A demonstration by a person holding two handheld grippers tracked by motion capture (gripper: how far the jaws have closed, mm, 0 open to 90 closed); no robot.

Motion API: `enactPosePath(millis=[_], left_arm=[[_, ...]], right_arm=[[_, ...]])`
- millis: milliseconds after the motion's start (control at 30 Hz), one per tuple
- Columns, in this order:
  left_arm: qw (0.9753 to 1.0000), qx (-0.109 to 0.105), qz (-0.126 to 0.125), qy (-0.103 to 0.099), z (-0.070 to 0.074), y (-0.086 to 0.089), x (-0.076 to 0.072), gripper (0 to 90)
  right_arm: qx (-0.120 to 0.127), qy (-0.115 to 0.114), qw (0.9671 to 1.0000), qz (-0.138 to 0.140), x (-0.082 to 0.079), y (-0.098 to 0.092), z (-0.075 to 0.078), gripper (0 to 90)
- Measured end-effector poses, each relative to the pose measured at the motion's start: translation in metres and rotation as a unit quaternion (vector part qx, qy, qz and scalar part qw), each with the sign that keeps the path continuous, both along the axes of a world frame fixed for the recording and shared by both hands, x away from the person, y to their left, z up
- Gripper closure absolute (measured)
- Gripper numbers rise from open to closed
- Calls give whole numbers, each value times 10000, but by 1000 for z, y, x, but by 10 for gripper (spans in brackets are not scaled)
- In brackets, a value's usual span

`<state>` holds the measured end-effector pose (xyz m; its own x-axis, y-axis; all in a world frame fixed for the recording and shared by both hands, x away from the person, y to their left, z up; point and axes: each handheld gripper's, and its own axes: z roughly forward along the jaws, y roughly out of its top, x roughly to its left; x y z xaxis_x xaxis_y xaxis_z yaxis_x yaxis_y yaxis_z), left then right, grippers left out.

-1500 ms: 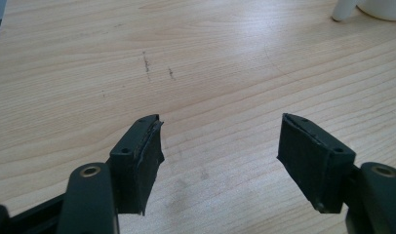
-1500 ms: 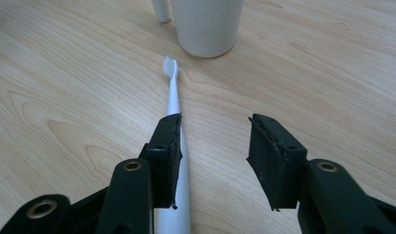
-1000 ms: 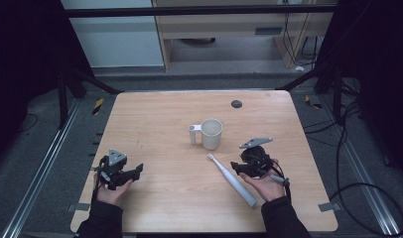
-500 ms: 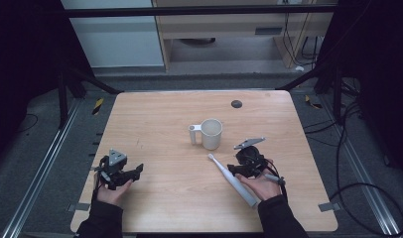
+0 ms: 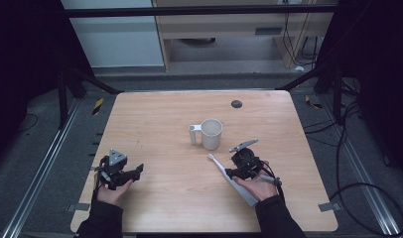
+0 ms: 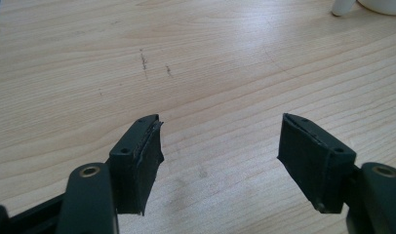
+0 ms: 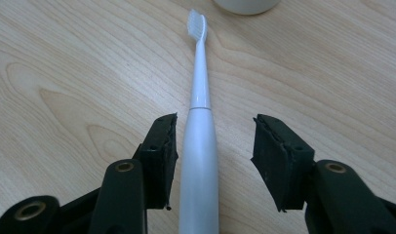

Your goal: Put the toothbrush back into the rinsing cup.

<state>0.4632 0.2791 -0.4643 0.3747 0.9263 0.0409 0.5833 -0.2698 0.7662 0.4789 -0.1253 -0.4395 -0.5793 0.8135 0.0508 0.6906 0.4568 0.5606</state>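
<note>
Pale wood grain runs across the table (image 5: 155,124), where a person seated at the near edge works with a black two-jaw gripper in each hand. Near the table's middle stands a white mug (image 5: 211,134), upright, its handle turned to the person's left. Just on the near side of it lies a white electric toothbrush (image 7: 200,122), flat on the wood, its bristle head pointing toward the mug and stopping just short of it. The right gripper (image 7: 213,153) sits low over the toothbrush handle, its jaws parted to either side of the thick part of the handle; the left jaw is just beside it, the right jaw stands clear, and nothing is clamped. Well apart, by the near left corner, the left gripper (image 6: 220,146) rests with its jaws spread wide over bare wood, holding nothing. A small dark disc (image 5: 236,104) lies near the table's far edge.
</note>
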Motion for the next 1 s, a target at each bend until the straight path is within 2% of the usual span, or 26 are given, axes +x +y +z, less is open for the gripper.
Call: enactPosePath(millis=[667, 1000], left_arm=[[10000, 8, 2, 9, 0, 0, 0, 313], [10000, -2, 11, 8, 0, 0, 0, 313]], right_arm=[[-164, 312, 9993, 83, 3, 6, -13, 507], [-260, 375, 9989, 118, 5, 9, -17, 515]])
